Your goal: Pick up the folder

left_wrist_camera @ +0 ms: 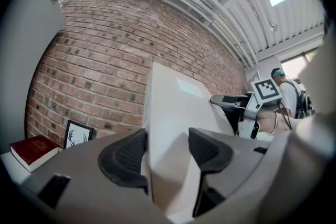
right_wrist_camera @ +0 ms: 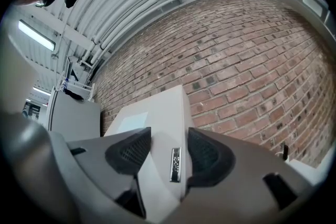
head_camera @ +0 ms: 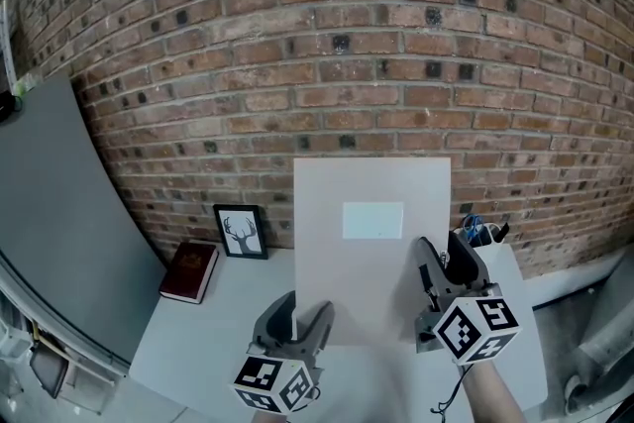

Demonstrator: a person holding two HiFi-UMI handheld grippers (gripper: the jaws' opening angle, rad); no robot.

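Observation:
A pale grey folder (head_camera: 371, 253) with a light label stands upright over the white table (head_camera: 198, 337), in front of the brick wall. My left gripper (head_camera: 302, 312) is at its lower left corner, and in the left gripper view the folder (left_wrist_camera: 173, 107) fills the gap between the dark pads of that gripper (left_wrist_camera: 167, 149). My right gripper (head_camera: 446, 258) is at the folder's right edge. In the right gripper view the folder's spine (right_wrist_camera: 157, 118), with a small metal tag, sits between the pads of that gripper (right_wrist_camera: 164, 152), and both pads rest against it.
A red book (head_camera: 190, 270) lies at the table's left, with a small framed deer picture (head_camera: 242, 231) leaning on the brick wall (head_camera: 337, 45) beside it. A holder with blue-handled things (head_camera: 478, 231) stands behind the right gripper. A grey panel (head_camera: 50, 213) rises at the left.

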